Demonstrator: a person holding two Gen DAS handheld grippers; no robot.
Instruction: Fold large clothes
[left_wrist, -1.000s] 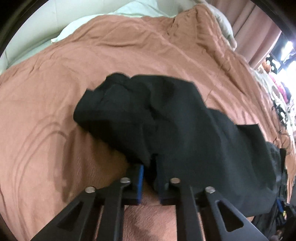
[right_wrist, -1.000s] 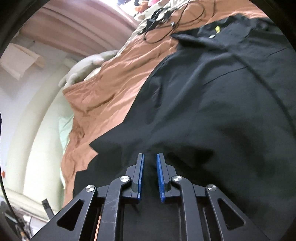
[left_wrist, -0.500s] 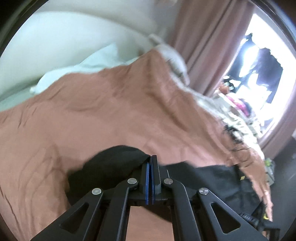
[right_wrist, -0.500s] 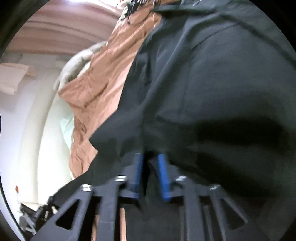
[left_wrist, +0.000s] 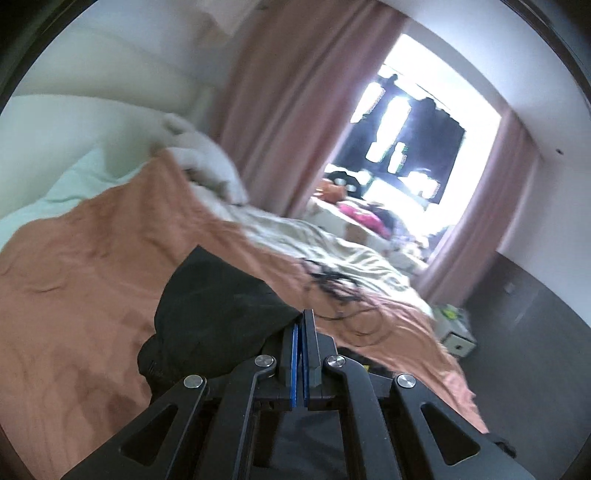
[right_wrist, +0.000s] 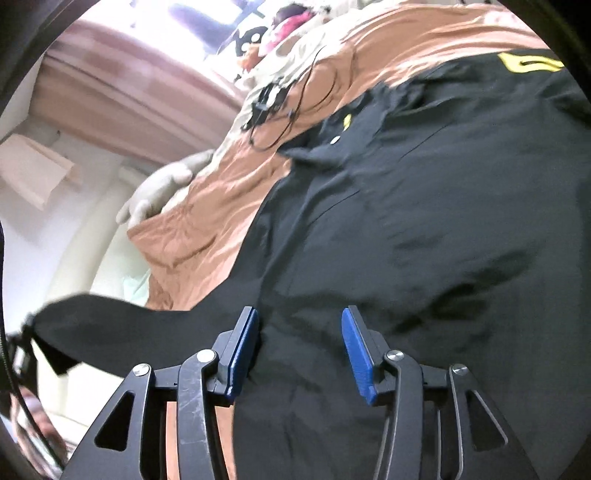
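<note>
A large black garment (right_wrist: 424, 229) with yellow markings lies spread on a bed with a rust-orange cover (right_wrist: 229, 206). My left gripper (left_wrist: 300, 332) is shut on an edge of the black garment (left_wrist: 221, 314) and holds it lifted above the bed. In the right wrist view that lifted part stretches off to the left as a dark band (right_wrist: 110, 325). My right gripper (right_wrist: 299, 343) is open, its blue pads spread wide just over the garment's flat part, holding nothing.
A tangle of black cables (left_wrist: 336, 291) lies on the bed cover beyond the garment. Pale pillows (left_wrist: 207, 166) sit at the headboard. Pink curtains (left_wrist: 288, 110) frame a bright window. A cluttered surface (left_wrist: 362, 214) and a small white box (left_wrist: 458, 339) stand beside the bed.
My left gripper closed on the garment's edge and lifted it up and away from the bed. My right gripper, nearly closed over the cloth before, has opened wide.
</note>
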